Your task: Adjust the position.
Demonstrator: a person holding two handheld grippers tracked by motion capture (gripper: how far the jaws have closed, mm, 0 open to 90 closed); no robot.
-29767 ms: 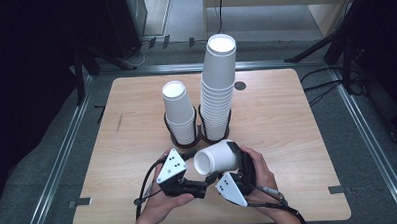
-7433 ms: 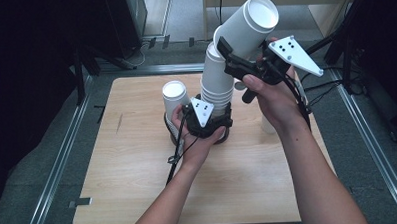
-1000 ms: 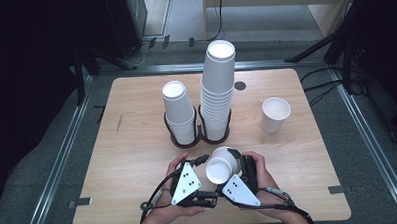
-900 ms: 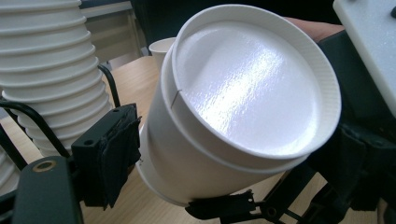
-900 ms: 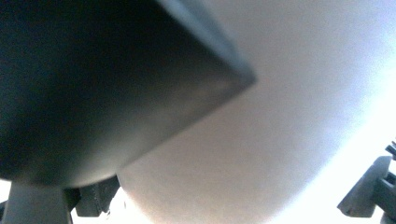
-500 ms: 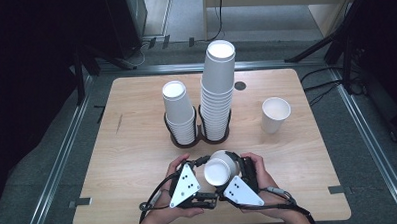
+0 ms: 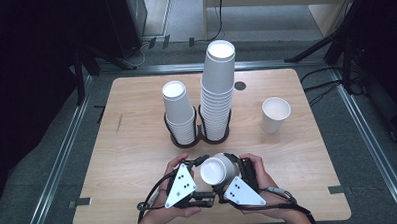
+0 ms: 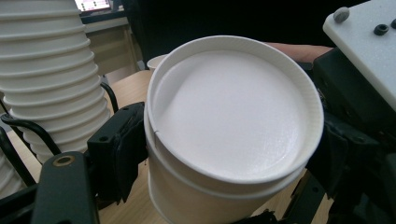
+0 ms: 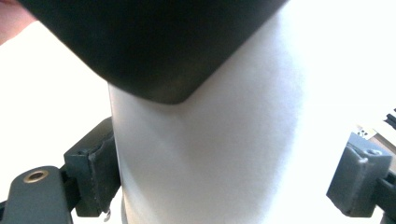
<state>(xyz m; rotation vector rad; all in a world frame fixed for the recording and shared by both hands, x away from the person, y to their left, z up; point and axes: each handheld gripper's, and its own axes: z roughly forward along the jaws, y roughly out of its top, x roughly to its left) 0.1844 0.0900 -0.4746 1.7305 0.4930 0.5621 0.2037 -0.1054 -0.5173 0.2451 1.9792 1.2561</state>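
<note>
we hold the nested paper cups [image 7: 216, 170] on their side at the near edge of the table [image 7: 132, 144], between both tools. the right gripper [image 7: 244, 183] clamps the outer cup's body; the left gripper [image 7: 186, 185] has just been closing, its jaws now pressing the rim end. since a second ago little else moved, so we judge a pull-apart comes next.

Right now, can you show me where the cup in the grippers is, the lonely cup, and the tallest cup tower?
held cup [image 8: 233, 116]: left gripper view, inside its mouth.
lone cup [image 7: 275, 114]: high view, its side wall.
tall stack [image 7: 217, 99]: high view, mid-height of its side.
</note>
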